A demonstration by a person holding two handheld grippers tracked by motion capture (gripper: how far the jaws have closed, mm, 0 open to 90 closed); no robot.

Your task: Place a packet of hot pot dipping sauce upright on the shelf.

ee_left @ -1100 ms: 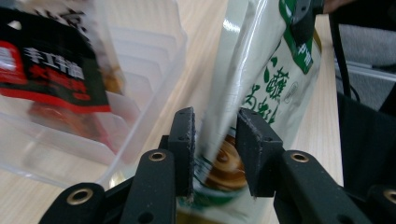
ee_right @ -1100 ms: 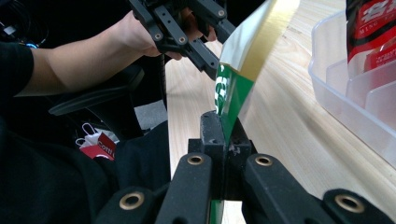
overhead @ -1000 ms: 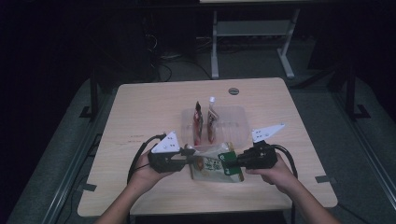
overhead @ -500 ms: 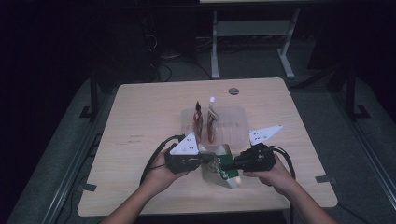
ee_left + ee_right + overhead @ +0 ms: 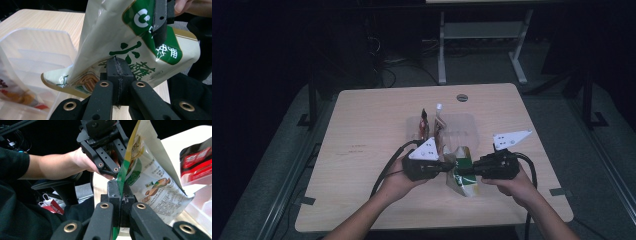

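High view | snack pouch [image 5: 463, 172] | tilted, long axis up-left, clamped both sides

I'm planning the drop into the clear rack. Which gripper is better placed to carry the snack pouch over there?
Probably left. Both the left gripper and right gripper are clamped on the green and cream snack pouch, but the left sits on the side nearer the clear rack, which stands just behind it.

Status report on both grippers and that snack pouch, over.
Left gripper and right gripper both clamped on snack pouch. Pouch held beside clear rack. Nothing blocking.
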